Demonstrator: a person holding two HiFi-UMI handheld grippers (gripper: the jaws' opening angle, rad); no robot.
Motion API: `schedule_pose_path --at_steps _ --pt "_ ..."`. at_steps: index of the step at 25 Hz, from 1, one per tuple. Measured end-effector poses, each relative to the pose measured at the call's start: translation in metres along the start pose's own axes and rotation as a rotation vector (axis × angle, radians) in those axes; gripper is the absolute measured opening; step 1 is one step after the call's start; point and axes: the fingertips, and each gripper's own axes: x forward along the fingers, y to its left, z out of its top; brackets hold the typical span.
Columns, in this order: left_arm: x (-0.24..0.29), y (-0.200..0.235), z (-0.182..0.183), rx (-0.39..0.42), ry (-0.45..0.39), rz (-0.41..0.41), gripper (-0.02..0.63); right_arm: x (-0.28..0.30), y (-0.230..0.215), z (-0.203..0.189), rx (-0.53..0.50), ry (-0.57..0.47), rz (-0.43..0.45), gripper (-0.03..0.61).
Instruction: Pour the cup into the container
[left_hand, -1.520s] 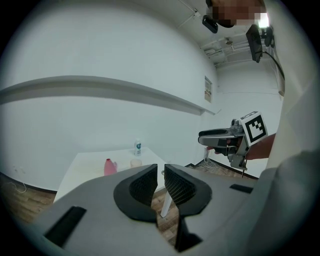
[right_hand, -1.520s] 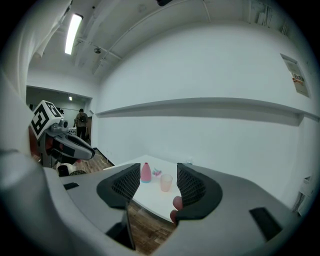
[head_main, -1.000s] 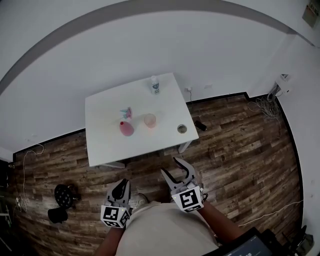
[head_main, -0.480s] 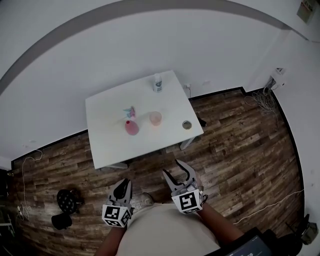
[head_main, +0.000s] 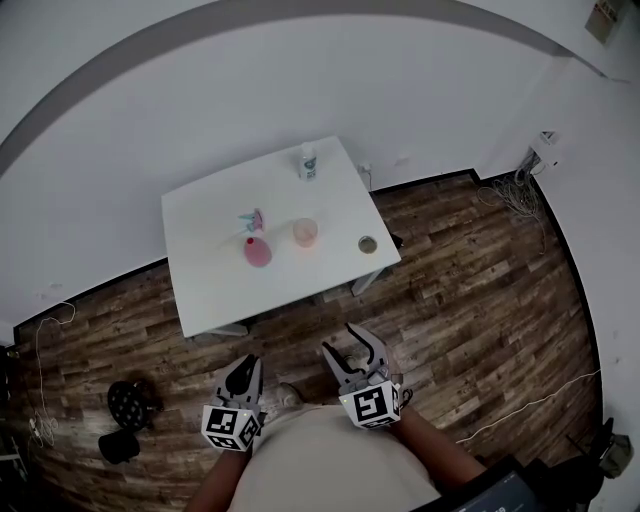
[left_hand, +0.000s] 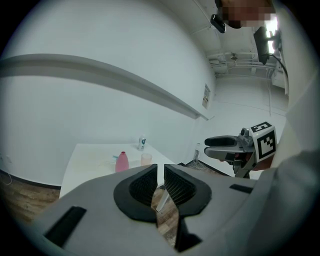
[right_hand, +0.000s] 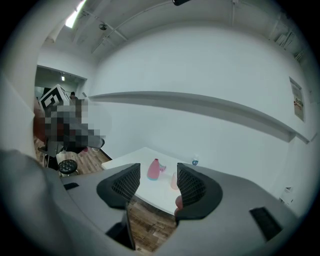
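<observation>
Room: plain white wall (head_main: 200, 110) and a wood-plank floor (head_main: 480, 290), with loose cables (head_main: 510, 190) in the far right corner. The white table (head_main: 210, 280) stands against the wall, well apart from me, so nothing on it is within reach. I hold both tools low at my waist. My right gripper (head_main: 342, 343) has its jaws clearly apart and empty. My left gripper (head_main: 244, 366) has its jaws drawn almost together, with only a slit between them and nothing in it. On the table a pink bottle (head_main: 257, 252) stands left of centre. The cup (head_main: 305, 232) stands upright near the middle, apart from the small round container (head_main: 368, 244) at the right edge. Contents of either: too small to tell. This layout would fit a cup awaiting pouring or one already emptied and set back. A small labelled bottle (head_main: 308, 163) stands at the far edge.
</observation>
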Motion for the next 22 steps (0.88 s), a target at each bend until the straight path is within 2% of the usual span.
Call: schedule_pose_path --at_steps 22 --pt "0.009 0.002 0.012 0.039 0.005 0.025 0.051 0.015 -0.009 -0.003 0.012 -0.021 0.022 0.235"
